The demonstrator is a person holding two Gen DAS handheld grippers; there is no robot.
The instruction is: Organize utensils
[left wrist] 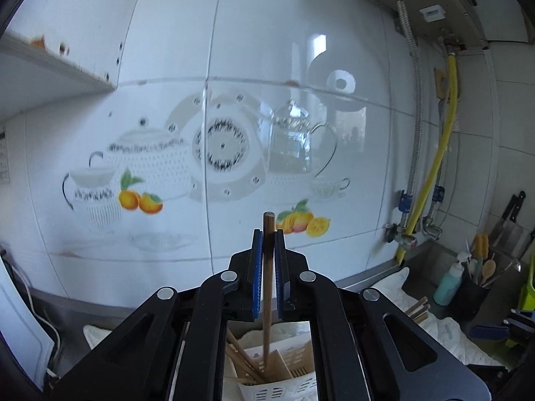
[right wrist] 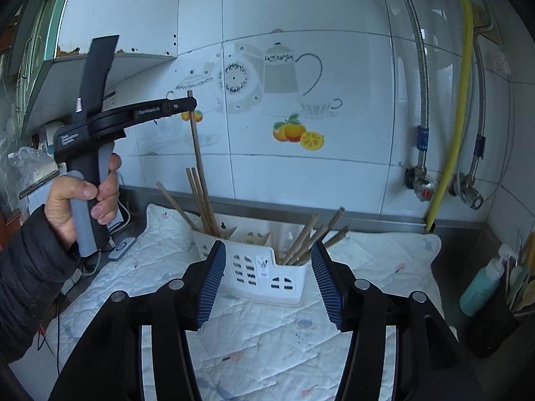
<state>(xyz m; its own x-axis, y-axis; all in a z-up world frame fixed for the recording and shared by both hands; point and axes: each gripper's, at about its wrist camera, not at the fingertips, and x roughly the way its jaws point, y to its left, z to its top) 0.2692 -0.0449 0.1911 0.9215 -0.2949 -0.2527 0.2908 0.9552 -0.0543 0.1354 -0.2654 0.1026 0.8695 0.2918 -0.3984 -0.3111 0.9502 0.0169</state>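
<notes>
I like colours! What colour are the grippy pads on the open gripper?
Dark blue, with ridges. The right gripper's pads show best in the right wrist view.

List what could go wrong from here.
1. The left gripper pinches one chopstick near its top; its long free length could swing and catch the chopsticks leaning beside it.
2. The white holder sits on a soft quilted mat, so a nudge may tip it.

Cool, even daylight, window glare on the glossy wall tiles (left wrist: 311,67), and fisheye bending with dark corners.
</notes>
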